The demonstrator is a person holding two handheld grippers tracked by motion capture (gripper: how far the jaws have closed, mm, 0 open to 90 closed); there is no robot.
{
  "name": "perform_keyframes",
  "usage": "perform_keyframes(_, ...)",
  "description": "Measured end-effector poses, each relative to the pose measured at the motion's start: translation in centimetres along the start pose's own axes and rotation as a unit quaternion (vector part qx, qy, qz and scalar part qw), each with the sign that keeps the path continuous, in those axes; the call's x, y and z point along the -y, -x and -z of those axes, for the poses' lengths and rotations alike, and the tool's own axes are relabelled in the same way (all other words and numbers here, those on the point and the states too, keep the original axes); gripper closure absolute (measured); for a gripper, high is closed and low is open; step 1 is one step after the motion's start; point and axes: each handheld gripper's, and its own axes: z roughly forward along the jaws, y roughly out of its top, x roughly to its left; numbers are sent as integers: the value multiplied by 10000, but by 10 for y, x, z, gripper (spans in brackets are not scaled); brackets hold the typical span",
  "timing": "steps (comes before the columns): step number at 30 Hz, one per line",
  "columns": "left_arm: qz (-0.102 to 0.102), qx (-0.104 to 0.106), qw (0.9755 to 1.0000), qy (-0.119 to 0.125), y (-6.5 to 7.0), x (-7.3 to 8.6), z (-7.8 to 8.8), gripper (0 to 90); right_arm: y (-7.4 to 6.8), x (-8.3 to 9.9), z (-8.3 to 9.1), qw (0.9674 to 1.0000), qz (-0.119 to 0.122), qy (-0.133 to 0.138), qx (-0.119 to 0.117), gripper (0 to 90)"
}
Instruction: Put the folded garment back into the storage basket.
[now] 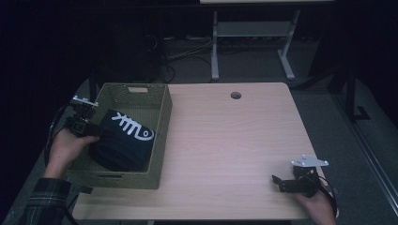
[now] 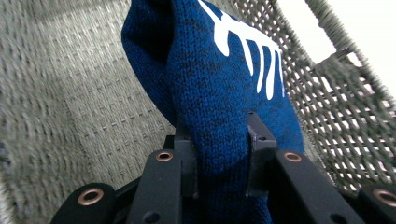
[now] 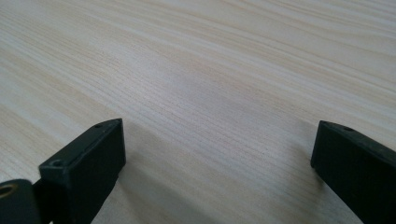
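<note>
A dark blue knitted garment (image 1: 123,139) with a white fishbone design lies bunched inside the green woven basket (image 1: 162,126) on the table's left side. My left gripper (image 1: 96,132) reaches in over the basket's left wall and is shut on a fold of the blue knit (image 2: 219,112); the cloth bulges between the two black jaws, with the basket's floor and mesh wall (image 2: 322,93) around it. My right gripper (image 1: 278,180) rests low at the table's front right corner, open, with bare wood (image 3: 210,116) between its jaws.
The light wooden table (image 1: 225,140) has a round cable hole (image 1: 235,95) near its far edge. Beyond the table stand white desk legs (image 1: 215,51) and cables on the dark floor.
</note>
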Motion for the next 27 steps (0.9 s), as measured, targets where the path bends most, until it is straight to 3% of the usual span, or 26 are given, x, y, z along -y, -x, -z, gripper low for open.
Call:
perform_keyframes(9, 7, -363, 9992, -194, -11, 10, -26, 709, 0, 0, 0, 10000, -2, 4, 1, 28)
perform_keyframes(16, 113, -479, 9983, -306, -22, 20, -40, 704, 0, 0, 0, 10000, -2, 4, 1, 28)
perform_keyframes(27, 150, -619, 9973, -362, -26, 24, -46, 633, 0, 0, 0, 10000, -6, 2, 0, 28)
